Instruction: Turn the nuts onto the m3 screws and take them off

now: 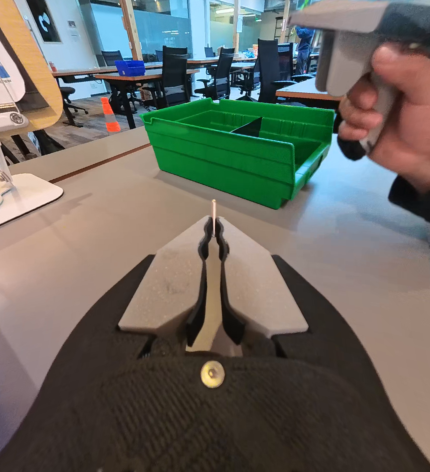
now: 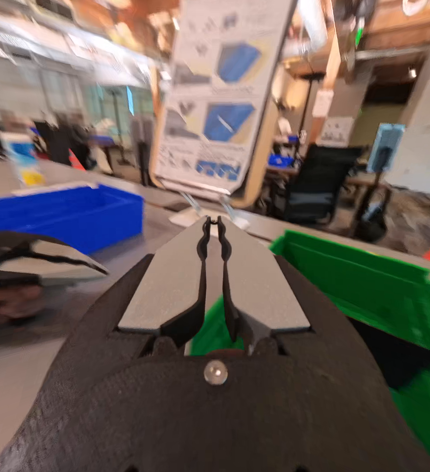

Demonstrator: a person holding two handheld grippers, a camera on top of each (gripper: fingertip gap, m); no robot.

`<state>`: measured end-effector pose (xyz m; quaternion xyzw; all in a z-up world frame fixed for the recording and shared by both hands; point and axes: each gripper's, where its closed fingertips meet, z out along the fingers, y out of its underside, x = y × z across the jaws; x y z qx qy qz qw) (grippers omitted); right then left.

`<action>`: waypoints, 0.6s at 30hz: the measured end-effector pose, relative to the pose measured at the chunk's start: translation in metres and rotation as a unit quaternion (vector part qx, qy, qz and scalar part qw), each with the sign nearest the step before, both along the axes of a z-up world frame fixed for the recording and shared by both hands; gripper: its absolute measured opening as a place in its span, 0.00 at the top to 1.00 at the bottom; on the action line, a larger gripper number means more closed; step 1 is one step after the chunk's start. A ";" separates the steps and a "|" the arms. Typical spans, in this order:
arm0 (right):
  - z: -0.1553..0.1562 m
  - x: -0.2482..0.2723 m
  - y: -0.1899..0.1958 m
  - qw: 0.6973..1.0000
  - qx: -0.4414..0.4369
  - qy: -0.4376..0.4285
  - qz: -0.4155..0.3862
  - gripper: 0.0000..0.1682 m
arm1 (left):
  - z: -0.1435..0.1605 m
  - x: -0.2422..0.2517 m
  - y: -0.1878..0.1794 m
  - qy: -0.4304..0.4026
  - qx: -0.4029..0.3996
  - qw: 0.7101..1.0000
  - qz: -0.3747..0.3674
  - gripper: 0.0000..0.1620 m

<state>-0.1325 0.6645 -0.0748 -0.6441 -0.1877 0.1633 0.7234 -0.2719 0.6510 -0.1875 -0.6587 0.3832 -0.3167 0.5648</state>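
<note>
The grey worktop carries a green bin and a blue bin. The left gripper is clamped on an upright M3 screw above the worktop. The right gripper pinches a small dark nut at its tips, beside the green bin.
</note>
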 end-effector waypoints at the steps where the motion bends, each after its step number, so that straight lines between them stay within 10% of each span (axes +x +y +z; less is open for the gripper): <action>1: -0.010 0.017 0.007 0.999 -0.035 -0.026 -0.021 0.99 | 0.001 0.000 0.000 0.000 0.002 1.000 0.001 1.00; 8: -0.108 0.064 0.010 0.945 -0.243 -0.211 -0.051 0.99 | 0.004 -0.002 0.000 -0.008 0.004 1.000 0.004 1.00; 18: -0.141 0.071 0.010 0.933 -0.291 -0.210 -0.041 0.94 | 0.001 -0.001 0.001 -0.003 0.001 1.000 0.004 1.00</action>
